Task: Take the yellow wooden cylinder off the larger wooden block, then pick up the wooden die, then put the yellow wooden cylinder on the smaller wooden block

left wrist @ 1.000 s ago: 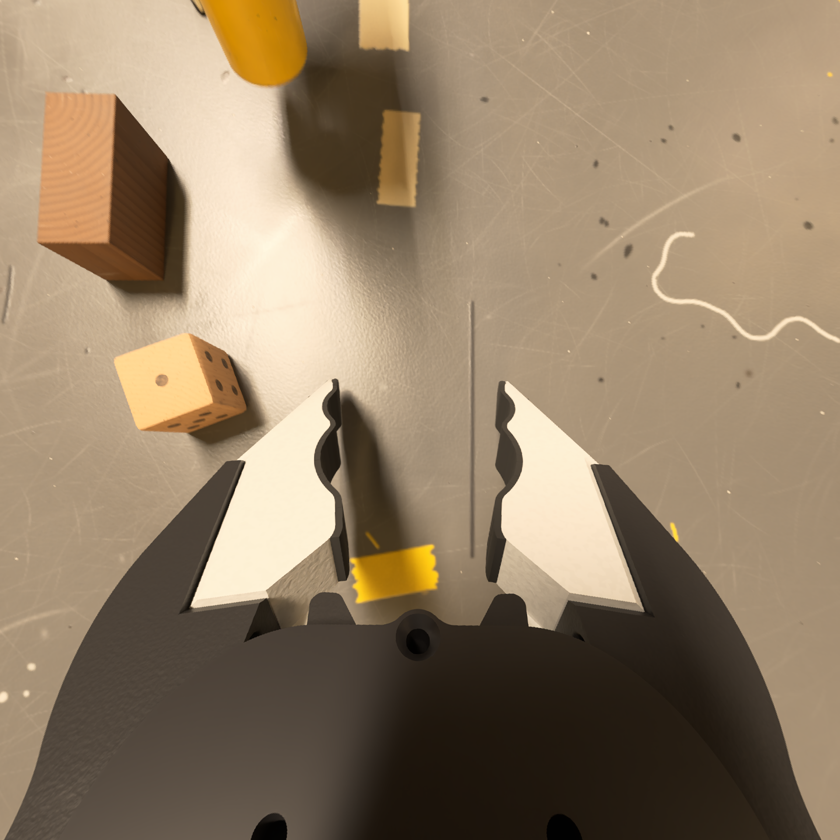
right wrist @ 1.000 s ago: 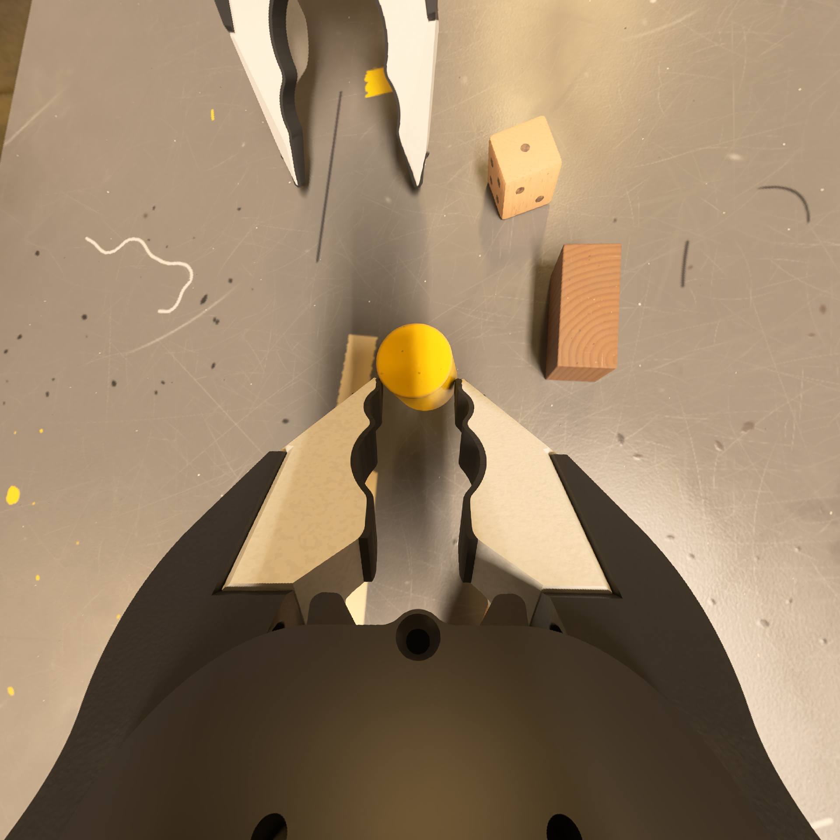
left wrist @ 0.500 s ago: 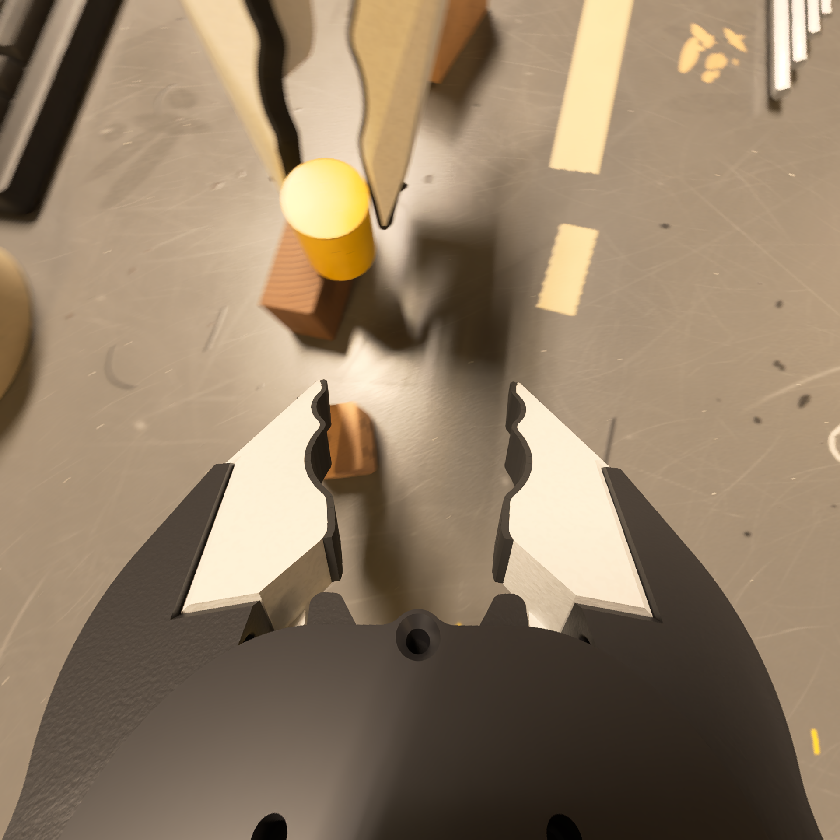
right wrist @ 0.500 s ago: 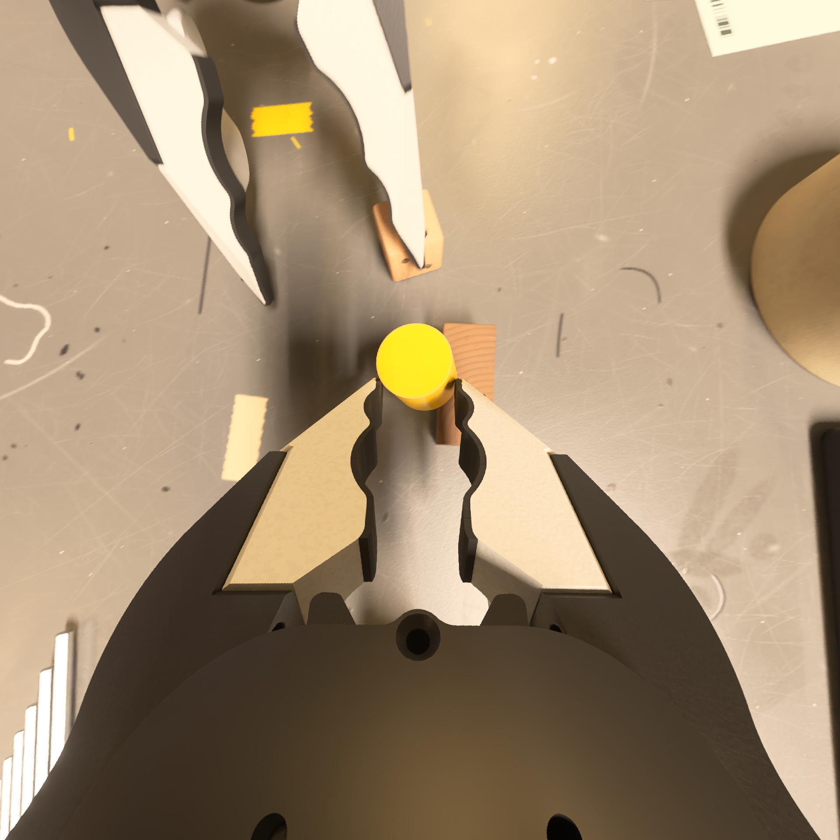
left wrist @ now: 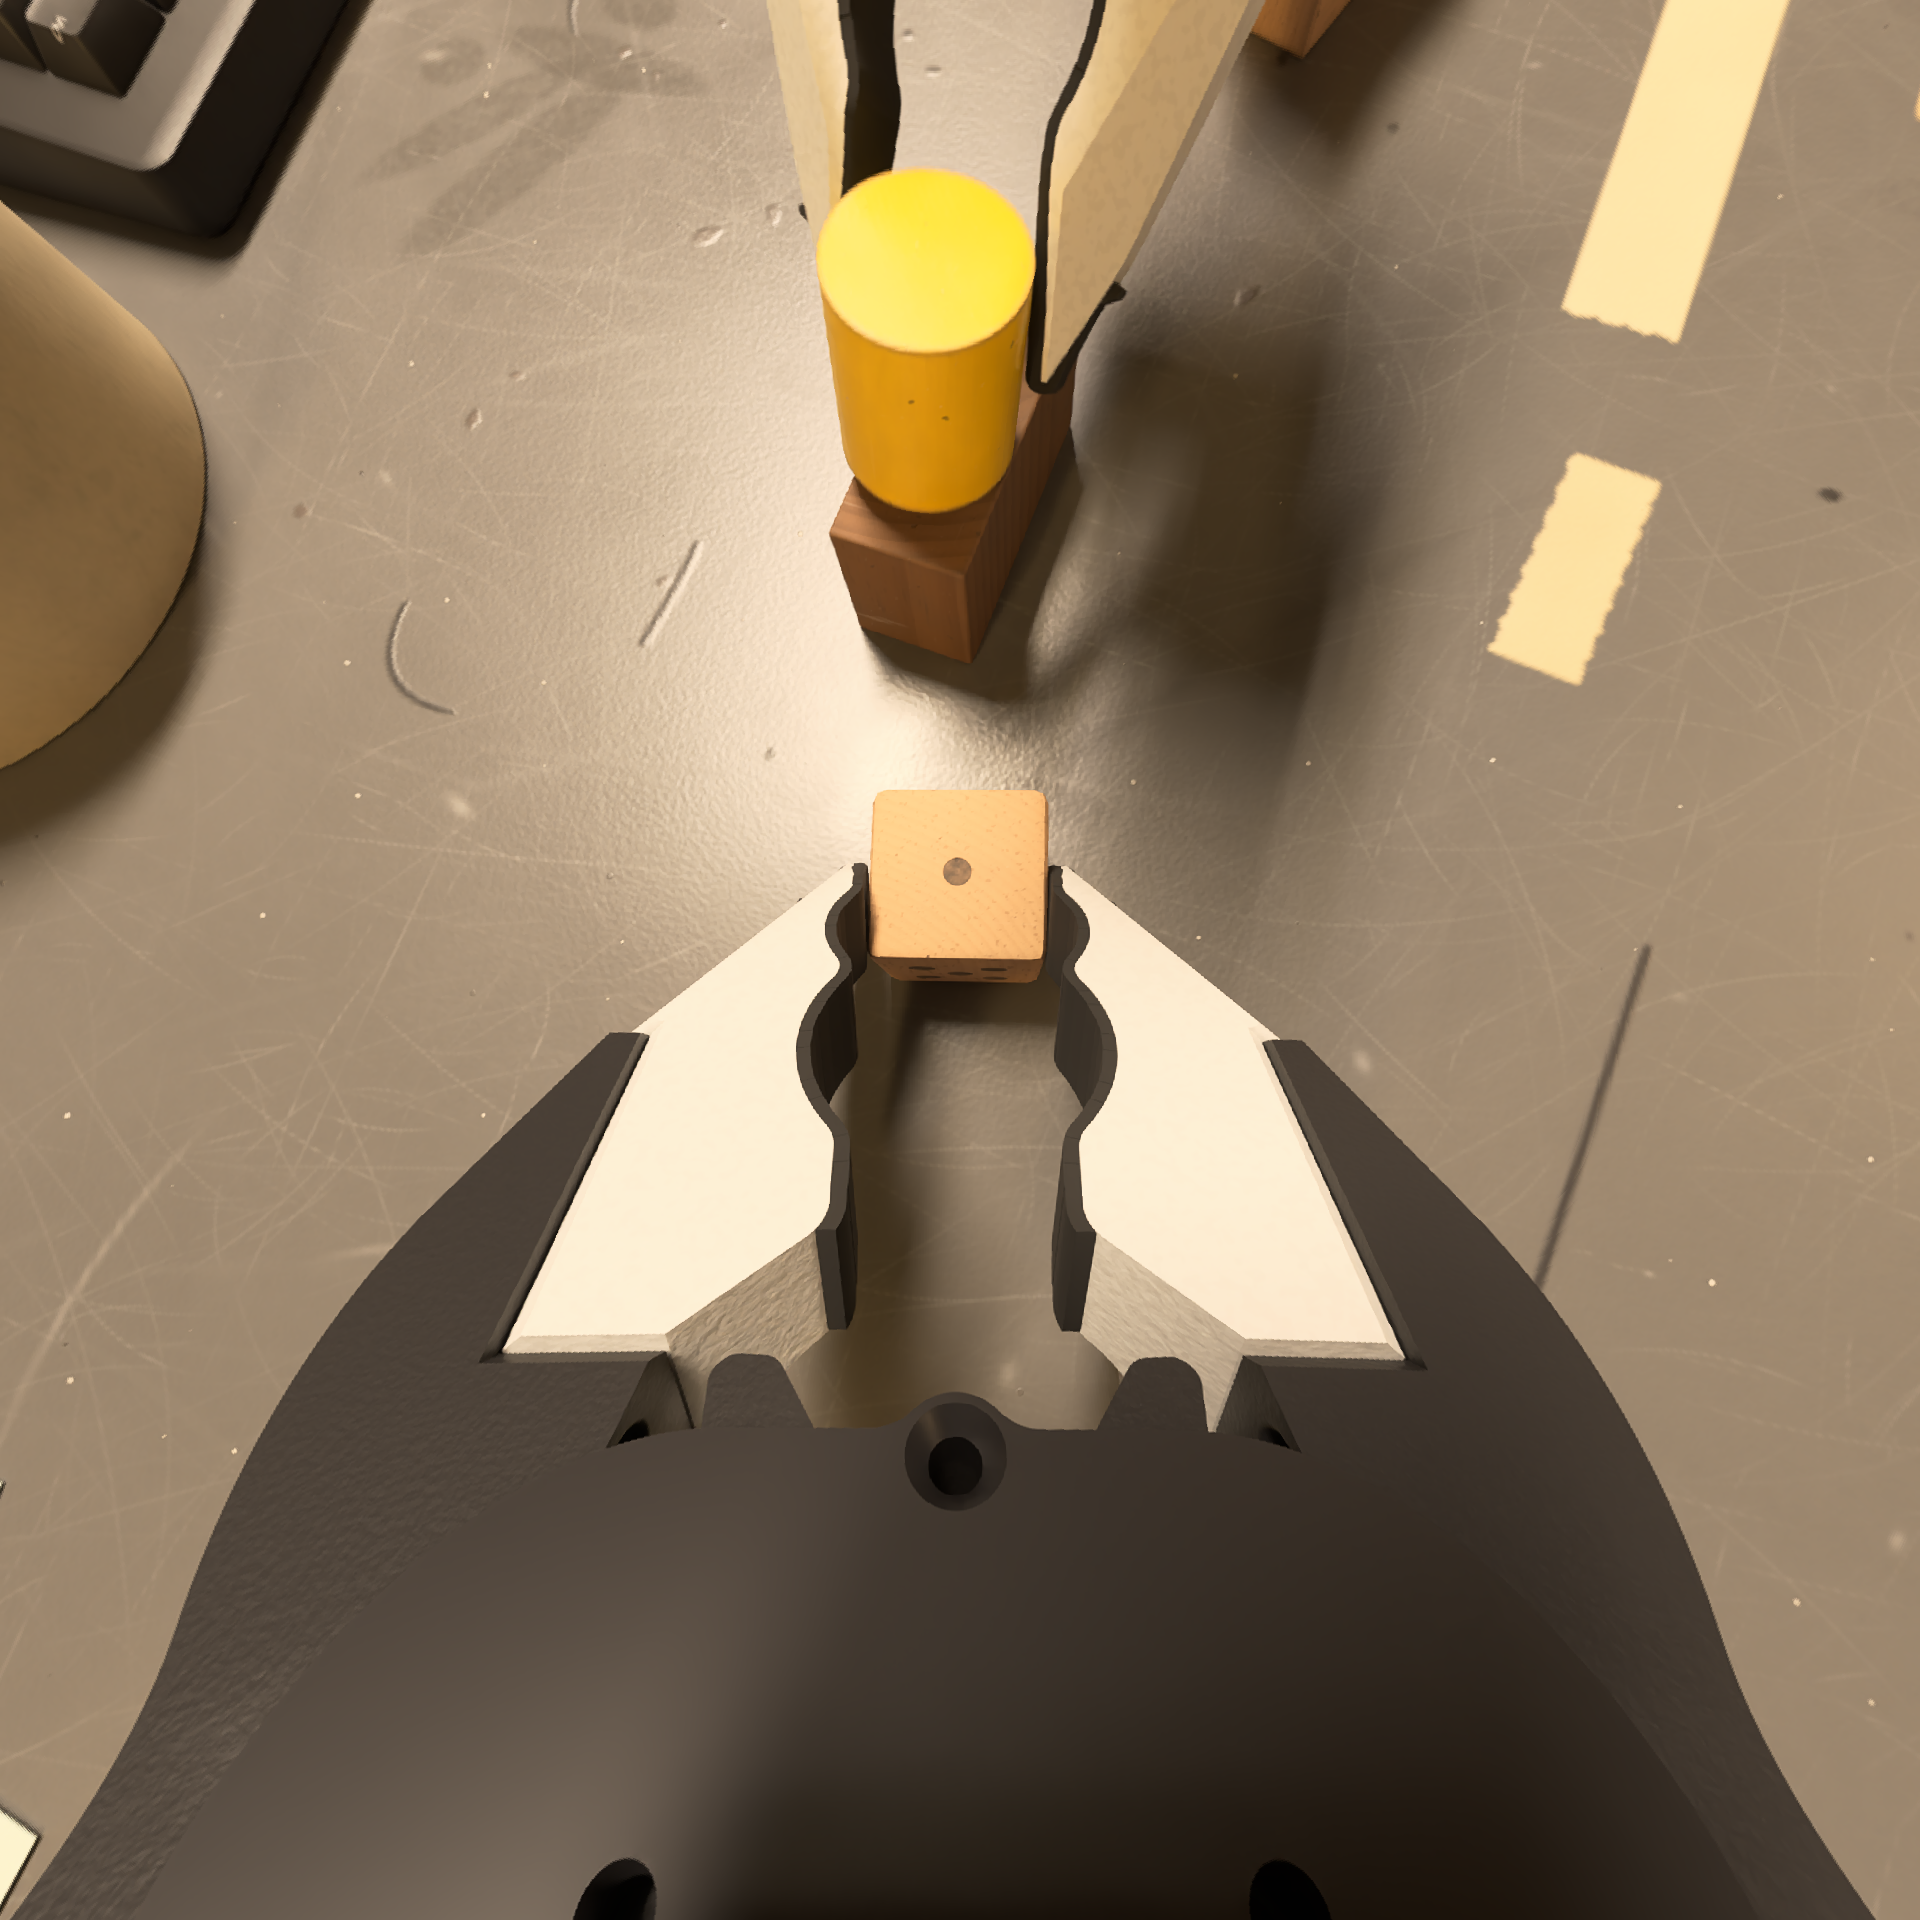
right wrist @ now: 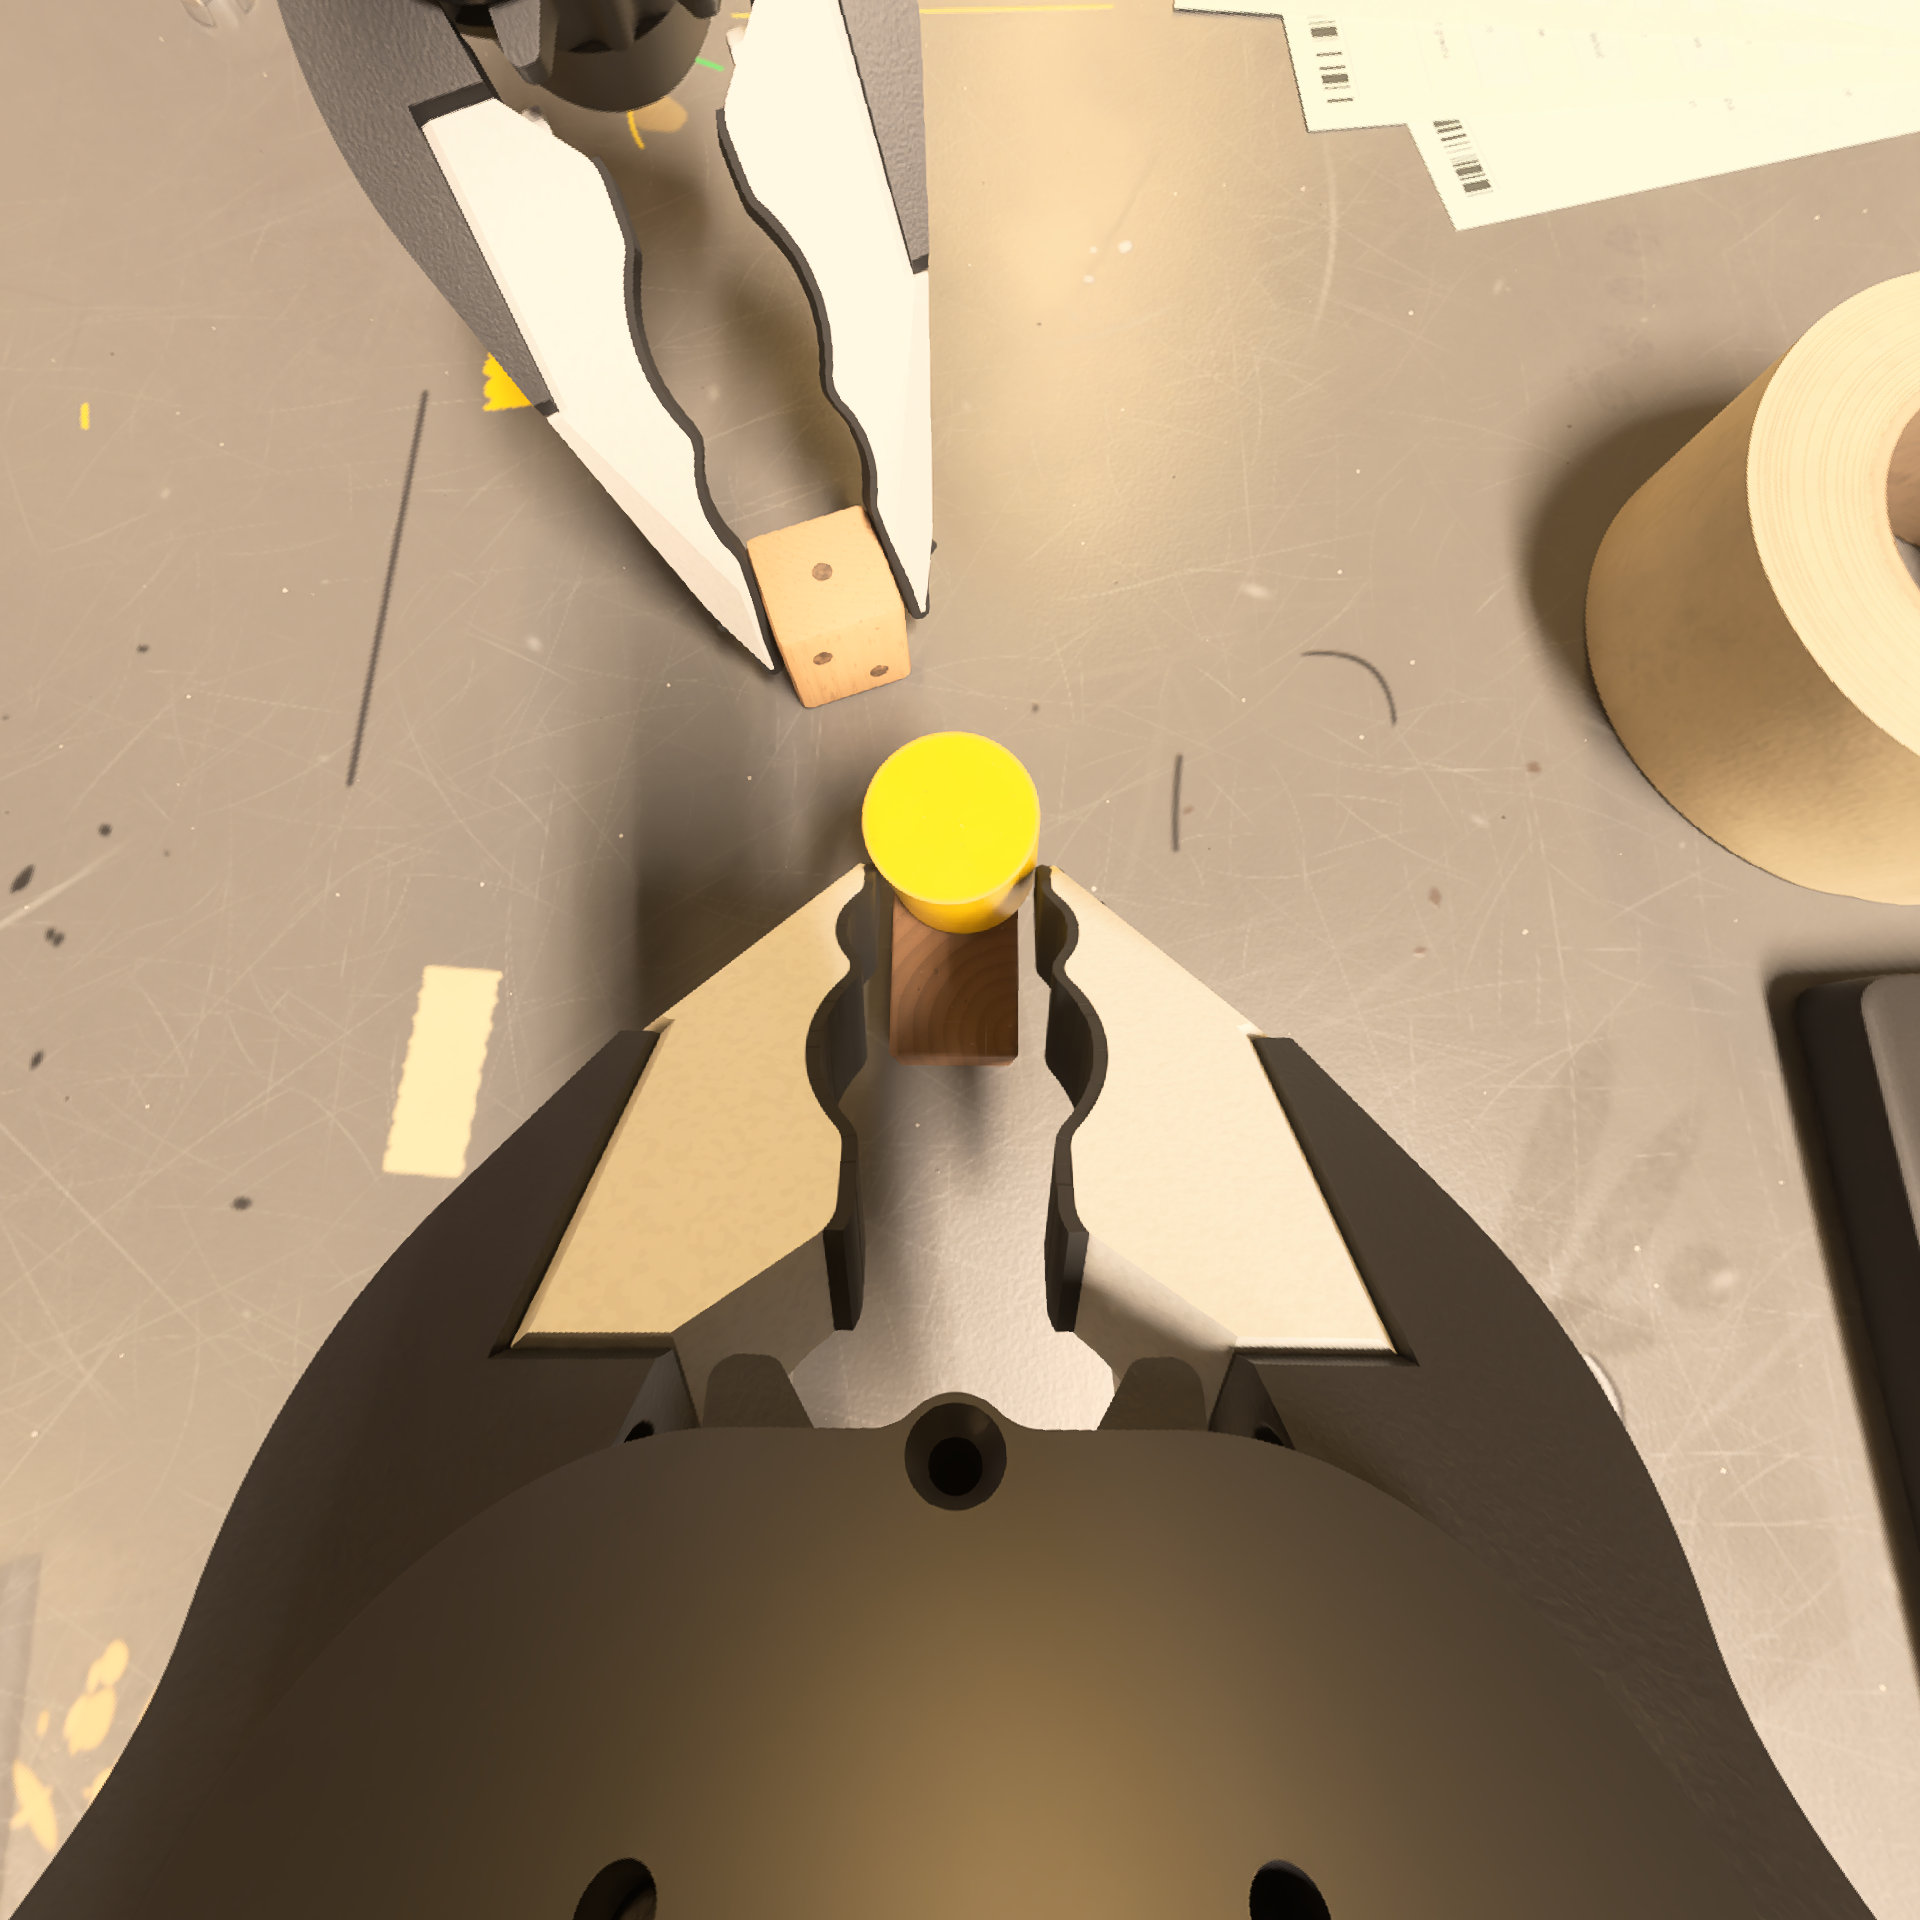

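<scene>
My left gripper [left wrist: 956, 878] is shut on the pale wooden die [left wrist: 956, 894], which sits low at the table; I cannot tell whether it is lifted. My right gripper [right wrist: 954, 873] is shut on the yellow wooden cylinder [right wrist: 951, 821], held upright with its base at the top of the smaller brown wooden block [right wrist: 954, 997]. In the left wrist view the cylinder [left wrist: 925, 343] stands on that block [left wrist: 920, 566] just beyond the die, with the right gripper's fingers [left wrist: 1122, 156] beside it. The right wrist view shows the left gripper [right wrist: 842, 634] holding the die [right wrist: 831, 613].
A corner of the larger wooden block [left wrist: 1299, 21] shows at the top edge. A big roll of tape [right wrist: 1766, 675] stands right of the cylinder. A dark keyboard-like object [left wrist: 135, 83] and papers [right wrist: 1558, 94] lie at the edges. Pale tape strips [left wrist: 1579, 566] lie on the table.
My right gripper carried the cylinder over the smaller block and lowered it onto the block's top. My left gripper moved to the die and shut on it.
</scene>
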Controlling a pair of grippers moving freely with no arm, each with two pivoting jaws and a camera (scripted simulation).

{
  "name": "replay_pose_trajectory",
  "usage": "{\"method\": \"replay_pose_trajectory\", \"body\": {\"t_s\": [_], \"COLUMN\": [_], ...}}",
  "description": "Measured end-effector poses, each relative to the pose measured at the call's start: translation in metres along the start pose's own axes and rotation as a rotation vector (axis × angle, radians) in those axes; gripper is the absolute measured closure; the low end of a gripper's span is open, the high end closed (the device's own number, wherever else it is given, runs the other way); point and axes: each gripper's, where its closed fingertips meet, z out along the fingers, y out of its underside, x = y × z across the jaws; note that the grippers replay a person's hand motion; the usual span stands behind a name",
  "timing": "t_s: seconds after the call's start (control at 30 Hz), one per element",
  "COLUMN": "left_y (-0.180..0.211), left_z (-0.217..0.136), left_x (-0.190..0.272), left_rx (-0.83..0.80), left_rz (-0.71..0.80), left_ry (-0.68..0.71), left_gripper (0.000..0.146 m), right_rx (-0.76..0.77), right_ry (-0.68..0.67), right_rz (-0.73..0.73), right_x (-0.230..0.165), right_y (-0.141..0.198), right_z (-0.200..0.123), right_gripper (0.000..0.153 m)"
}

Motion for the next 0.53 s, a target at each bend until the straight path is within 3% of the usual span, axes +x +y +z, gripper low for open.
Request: {"method": "replay_pose_trajectory", "body": {"t_s": [0.17,0.53], "left_y": [-0.002,0.027], "left_z": [0.000,-0.053], "left_x": [0.008,0.032], "left_rx": [0.022,-0.058], "left_rz": [0.009,0.135], "left_ry": [0.009,0.081], "left_gripper": [0.112,0.112], "right_rx": [0.020,0.033], "right_ry": [-0.028,-0.033], "right_rz": [-0.010,-0.036], "right_x": [-0.007,-0.009], "right_y": [0.001,0.005], "right_z": [0.001,-0.002], "right_gripper": [0.104,0.103]}}
